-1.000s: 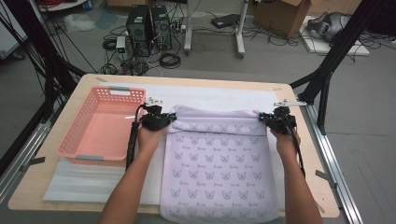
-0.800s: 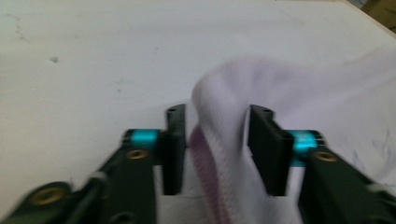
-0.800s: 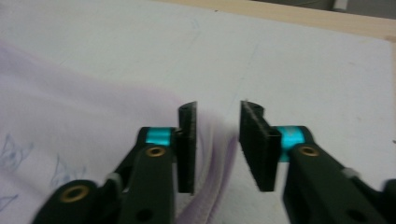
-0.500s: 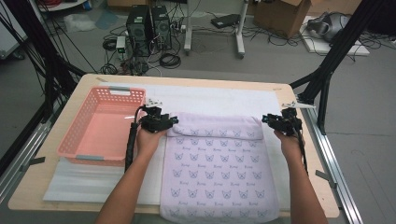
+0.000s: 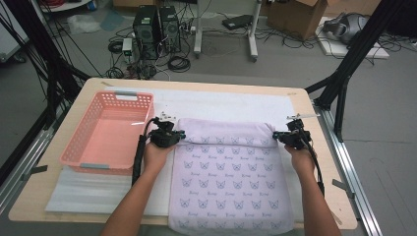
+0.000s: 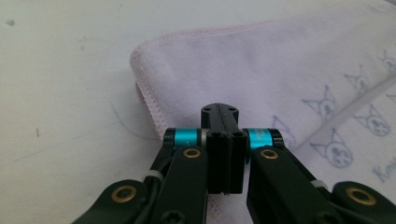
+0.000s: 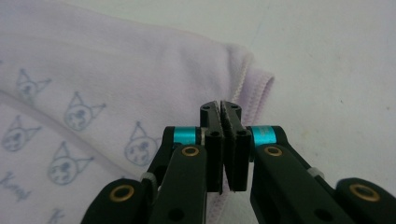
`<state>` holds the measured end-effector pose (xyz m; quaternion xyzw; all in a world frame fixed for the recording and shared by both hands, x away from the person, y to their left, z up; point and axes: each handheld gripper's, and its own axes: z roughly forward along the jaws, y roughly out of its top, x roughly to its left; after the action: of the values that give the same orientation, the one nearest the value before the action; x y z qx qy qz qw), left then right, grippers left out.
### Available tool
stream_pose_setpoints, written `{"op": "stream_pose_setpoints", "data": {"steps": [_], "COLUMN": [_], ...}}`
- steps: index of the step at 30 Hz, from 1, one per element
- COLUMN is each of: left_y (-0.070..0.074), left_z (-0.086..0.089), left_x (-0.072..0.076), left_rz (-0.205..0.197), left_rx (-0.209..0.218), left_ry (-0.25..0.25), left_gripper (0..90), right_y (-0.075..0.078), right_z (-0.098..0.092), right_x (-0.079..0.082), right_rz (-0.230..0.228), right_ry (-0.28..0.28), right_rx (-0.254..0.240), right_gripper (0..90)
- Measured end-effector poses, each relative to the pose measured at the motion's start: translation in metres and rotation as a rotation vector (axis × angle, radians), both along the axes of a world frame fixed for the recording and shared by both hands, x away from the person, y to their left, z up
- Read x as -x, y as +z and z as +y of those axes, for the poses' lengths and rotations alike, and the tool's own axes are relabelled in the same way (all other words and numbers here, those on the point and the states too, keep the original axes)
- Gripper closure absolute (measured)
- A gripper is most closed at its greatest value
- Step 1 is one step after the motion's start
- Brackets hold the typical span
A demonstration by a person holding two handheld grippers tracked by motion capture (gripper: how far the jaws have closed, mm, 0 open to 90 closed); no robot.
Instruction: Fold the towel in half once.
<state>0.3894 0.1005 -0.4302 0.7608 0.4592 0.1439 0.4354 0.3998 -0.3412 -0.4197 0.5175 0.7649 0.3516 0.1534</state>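
Note:
A lilac towel (image 5: 231, 182) printed with small cat faces lies flat on a white mat (image 5: 221, 103), its far edge folded back into a band. My left gripper (image 5: 180, 134) rests at the band's left corner. In the left gripper view its jaws (image 6: 219, 109) have just closed, pressed together over the towel (image 6: 261, 60) with no cloth between them. My right gripper (image 5: 278, 137) sits at the band's right corner. Its jaws (image 7: 221, 107) have just closed too, empty, above the towel's hemmed corner (image 7: 252, 88).
A pink plastic basket (image 5: 78, 142) stands empty on the left of the wooden table (image 5: 93, 88), close to my left hand. The towel's near end hangs over the table's front edge. Black frame posts rise at both sides; cables and computers lie on the floor beyond.
The puffed-up fold held at both corners a second ago now lies flat and released. Both grippers have drawn slightly back toward the person.

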Motion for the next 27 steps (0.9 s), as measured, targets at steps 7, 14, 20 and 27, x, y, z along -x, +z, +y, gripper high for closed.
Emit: {"op": "stream_pose_setpoints", "data": {"steps": [7, 14, 20, 27], "left_y": [0.004, 0.003, -0.009, -0.013], "left_z": [0.003, 0.006, 0.010, 0.017], "left_x": [0.024, 0.056, 0.081, 0.098], "left_rz": [-0.048, -0.071, -0.075, -0.055], "left_rx": [0.045, 0.049, 0.052, 0.056], "left_ry": [-0.022, -0.063, -0.080, -0.078], "left_gripper": [89.7, 89.7, 89.7, 87.9], "right_y": [0.006, 0.010, 0.005, -0.006], "right_z": [-0.011, -0.018, -0.026, -0.033], "right_x": [0.026, 0.067, 0.098, 0.117], "right_rz": [-0.066, -0.127, -0.129, -0.101], "right_ry": [0.012, 0.051, 0.078, 0.095], "right_rx": [-0.032, -0.054, -0.077, -0.046], "right_gripper": [88.3, 88.3, 88.2, 86.9]}}
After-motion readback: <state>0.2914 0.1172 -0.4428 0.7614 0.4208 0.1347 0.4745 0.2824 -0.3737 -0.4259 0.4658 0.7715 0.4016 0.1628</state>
